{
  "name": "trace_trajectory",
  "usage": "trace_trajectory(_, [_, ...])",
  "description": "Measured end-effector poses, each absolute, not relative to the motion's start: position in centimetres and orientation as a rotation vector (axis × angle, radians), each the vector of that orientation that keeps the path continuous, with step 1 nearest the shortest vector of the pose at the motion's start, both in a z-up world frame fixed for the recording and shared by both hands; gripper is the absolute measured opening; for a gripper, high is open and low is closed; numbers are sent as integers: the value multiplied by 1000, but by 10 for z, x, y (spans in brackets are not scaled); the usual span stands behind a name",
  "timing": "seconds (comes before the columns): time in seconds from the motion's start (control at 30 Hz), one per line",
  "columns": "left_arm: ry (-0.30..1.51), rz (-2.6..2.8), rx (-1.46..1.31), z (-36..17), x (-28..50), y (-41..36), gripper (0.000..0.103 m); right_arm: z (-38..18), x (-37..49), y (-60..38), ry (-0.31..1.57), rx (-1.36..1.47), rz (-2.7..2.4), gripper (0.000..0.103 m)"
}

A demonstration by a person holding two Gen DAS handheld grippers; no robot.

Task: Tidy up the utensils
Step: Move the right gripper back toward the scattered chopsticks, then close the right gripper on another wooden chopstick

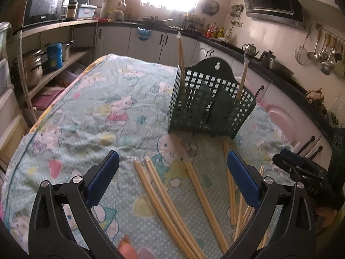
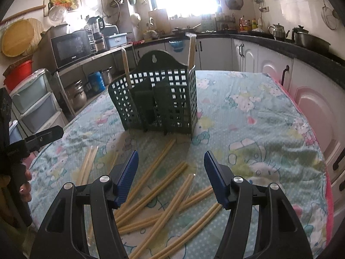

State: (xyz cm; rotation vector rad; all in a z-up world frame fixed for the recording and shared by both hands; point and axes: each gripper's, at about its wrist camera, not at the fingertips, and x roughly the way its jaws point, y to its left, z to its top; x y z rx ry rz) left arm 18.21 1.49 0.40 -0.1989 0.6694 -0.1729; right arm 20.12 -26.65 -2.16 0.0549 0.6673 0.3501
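A dark green slotted utensil holder [image 1: 210, 99] stands on the Hello Kitty cloth; it also shows in the right wrist view [image 2: 159, 99]. Two chopsticks stand upright in it, one at each end [image 1: 181, 60] [image 1: 242, 79]. Several pale chopsticks [image 1: 168, 202] lie loose on the cloth in front of it, also in the right wrist view [image 2: 163, 192]. My left gripper [image 1: 172, 177] is open and empty above them. My right gripper [image 2: 170, 172] is open and empty above the pile; its black body shows in the left wrist view [image 1: 301, 170].
The table [image 2: 269, 129] is covered by a cartoon cloth. Kitchen cabinets and a dark counter [image 2: 301, 49] run along the right. Shelves with pots and a microwave [image 1: 45, 4] stand at the left. Plastic drawers [image 2: 36, 103] sit near the table's left edge.
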Motion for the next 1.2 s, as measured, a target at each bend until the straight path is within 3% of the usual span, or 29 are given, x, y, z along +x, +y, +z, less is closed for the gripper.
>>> trace_trajectory(0.73, [855,-119,-268,-51,180,33,91,-54,215,-261,803,38,368,61])
trace_trajectory(1.0, [912,-119,-350,-64,194,46,71,-65,233,-263,866,55,350,61])
trace_trajectory(1.2, [934,-98,-348,-64,210,51,45,-69,243,-262,892,42,353,61])
